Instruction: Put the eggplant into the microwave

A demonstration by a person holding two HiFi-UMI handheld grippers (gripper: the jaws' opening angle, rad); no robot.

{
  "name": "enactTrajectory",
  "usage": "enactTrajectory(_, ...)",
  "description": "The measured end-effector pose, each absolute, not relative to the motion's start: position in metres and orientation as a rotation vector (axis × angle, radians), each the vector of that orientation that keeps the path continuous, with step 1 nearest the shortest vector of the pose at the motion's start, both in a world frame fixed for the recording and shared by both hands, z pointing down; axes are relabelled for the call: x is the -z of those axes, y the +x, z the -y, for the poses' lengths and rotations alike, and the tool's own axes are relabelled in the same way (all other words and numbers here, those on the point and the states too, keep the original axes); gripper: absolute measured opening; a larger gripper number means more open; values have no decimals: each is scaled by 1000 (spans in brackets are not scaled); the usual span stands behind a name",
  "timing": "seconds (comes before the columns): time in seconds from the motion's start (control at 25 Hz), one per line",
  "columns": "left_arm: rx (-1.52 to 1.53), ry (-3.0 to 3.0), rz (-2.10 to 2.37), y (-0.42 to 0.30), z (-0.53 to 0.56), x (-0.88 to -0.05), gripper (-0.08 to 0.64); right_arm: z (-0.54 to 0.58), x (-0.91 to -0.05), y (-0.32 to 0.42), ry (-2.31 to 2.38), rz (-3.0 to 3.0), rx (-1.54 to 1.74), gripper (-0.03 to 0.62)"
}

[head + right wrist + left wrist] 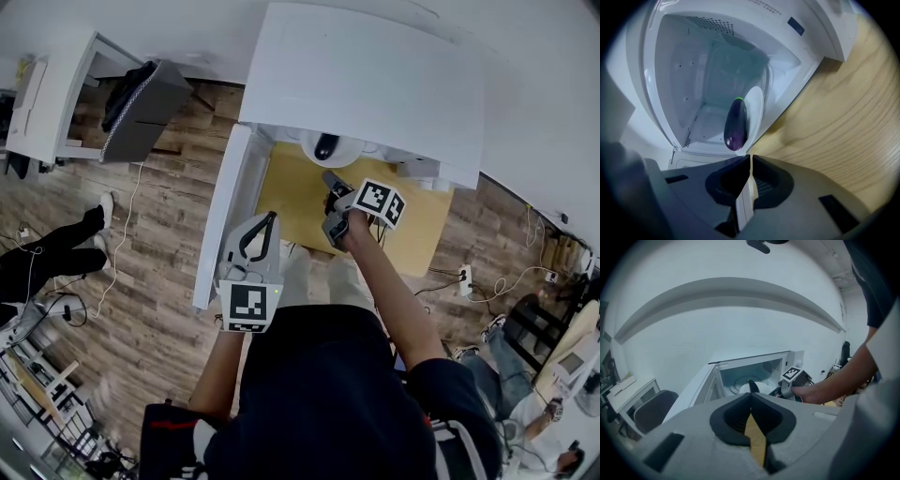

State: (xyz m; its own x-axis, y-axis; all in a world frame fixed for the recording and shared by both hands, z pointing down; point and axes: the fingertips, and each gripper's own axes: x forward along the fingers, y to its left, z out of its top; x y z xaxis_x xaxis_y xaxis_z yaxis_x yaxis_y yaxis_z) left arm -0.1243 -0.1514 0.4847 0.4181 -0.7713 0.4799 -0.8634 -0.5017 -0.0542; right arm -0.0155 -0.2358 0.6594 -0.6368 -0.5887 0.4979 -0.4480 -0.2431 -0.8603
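Left gripper, nearest the person, is over the floor just off the bench's left edge. Its jaws are tip to tip with nothing between them. The cube on it carries a black-and-white square marker with no letters.

Right gripper is over the middle of the wooden bench and points at the oven opening. Its jaws are pressed together and empty, tips just short of the door sill. Its cube has the same kind of square markers.

Eggplant, dark purple with a green stem end, lies inside the microwave on a white plate. It is at the front of the cavity, apart from both grippers, and its rounded end faces the right gripper.

The microwave is white and stands at the bench's far edge. Its door is swung open along the left edge. The control panel has a small dark display; the print there is too small to read.
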Motion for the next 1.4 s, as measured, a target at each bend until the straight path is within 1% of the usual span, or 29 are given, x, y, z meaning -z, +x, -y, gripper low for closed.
enactTrajectory(1.4, -688, 2435, 1437, -131, 163, -497, 15, 291, -662, -13, -1329, -1889, 1978, 23)
